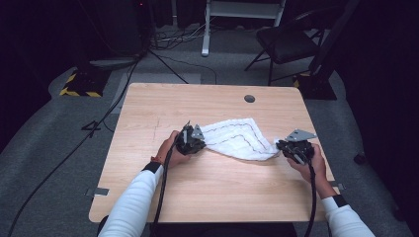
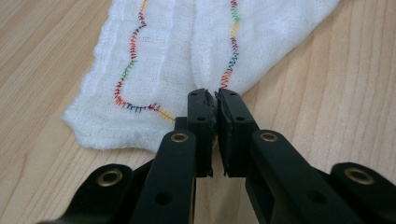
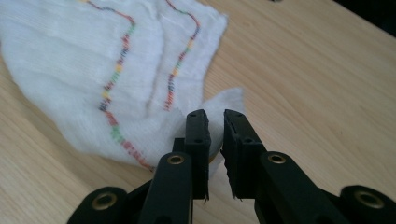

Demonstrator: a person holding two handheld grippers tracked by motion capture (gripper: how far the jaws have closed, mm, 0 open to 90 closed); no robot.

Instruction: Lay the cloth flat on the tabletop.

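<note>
While both pairs of tongs are clamped on the white cloth (image 1: 240,139), it hangs slack between them across the middle of the bench (image 1: 212,197). The left tongs (image 1: 193,141) have their jaws pressed together on the cloth's near-left edge; in the left gripper view the tongs (image 2: 215,95) bite a thin fold, with the rest of the cloth (image 2: 187,51) spreading away beyond the tips. The right tongs (image 1: 279,146) pinch a small corner at the cloth's right end; in the right gripper view those tongs (image 3: 215,116) stand slightly apart, with the corner of the cloth (image 3: 84,84) bunched between them.

From the left tongs the cloth runs rightward and a little far; from the right tongs it runs leftward. Its long axis lies left to right, roughly along the line joining the two hands, so I judge the coming move to depend on drawing the hands apart along that line to flatten it. Each hand is at its own end.

Multicoloured wavy stitching (image 2: 132,60) edges the cloth; no brand, label or writing can be read.
</note>
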